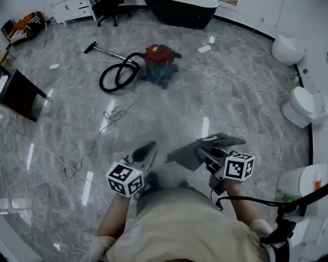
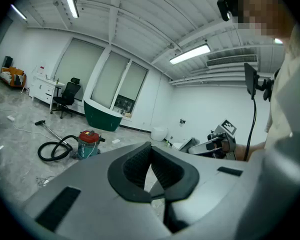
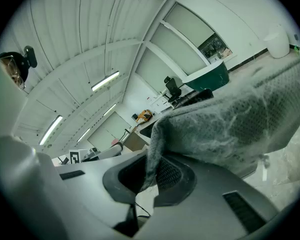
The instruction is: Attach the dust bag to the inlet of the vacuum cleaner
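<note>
Carrying dust bag (image 3: 230, 124) | right gripper (image 3: 150, 176) pinched on its edge, cloth draped ahead of jaws | left gripper (image 2: 150, 171) closed, empty, alongside | vacuum cleaner (image 1: 158, 61) well ahead of both, inlet not made out | tip: hold firm, find bag mouth, steady it with left

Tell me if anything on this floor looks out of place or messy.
Loose cables trail across the floor, and the vacuum cleaner sits mid-room with its hose sprawled beside it. Nothing looks spilled or broken.
</note>
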### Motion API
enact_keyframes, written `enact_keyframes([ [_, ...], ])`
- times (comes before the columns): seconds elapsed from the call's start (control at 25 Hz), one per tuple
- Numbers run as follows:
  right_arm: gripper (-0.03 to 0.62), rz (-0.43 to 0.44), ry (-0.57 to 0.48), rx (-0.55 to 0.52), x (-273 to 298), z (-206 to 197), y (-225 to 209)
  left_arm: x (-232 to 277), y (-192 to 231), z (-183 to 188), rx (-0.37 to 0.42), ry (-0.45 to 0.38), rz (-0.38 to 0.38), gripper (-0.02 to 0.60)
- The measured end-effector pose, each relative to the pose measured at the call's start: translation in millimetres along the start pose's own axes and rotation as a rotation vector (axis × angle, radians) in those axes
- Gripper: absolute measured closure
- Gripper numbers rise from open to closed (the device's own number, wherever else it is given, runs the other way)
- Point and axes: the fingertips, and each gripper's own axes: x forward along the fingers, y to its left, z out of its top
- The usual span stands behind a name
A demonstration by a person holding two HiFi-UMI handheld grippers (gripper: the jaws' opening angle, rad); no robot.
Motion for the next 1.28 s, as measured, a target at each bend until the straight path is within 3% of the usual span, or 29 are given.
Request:
enact_keyframes([
  [0.6,0.566,-0.042,0.053,-0.086,91,-3,39,-43,95,20,-0.031,-0.037,-0.022,0.586],
  [0.92,0.566,0.038,0.183,-0.429,108,28,49,-63,131,20,-0.057,-0.044,0.003,0.586],
  [1.08,0.566,0.038,0.297,-0.611,108,41,43,-61,144,17,-0.079,-0.034,0.015,0.586],
  [1.28,0.566,0.018,0.428,-0.714,109,52,19,-44,155,25,-0.076,-0.018,0.022,0.586],
])
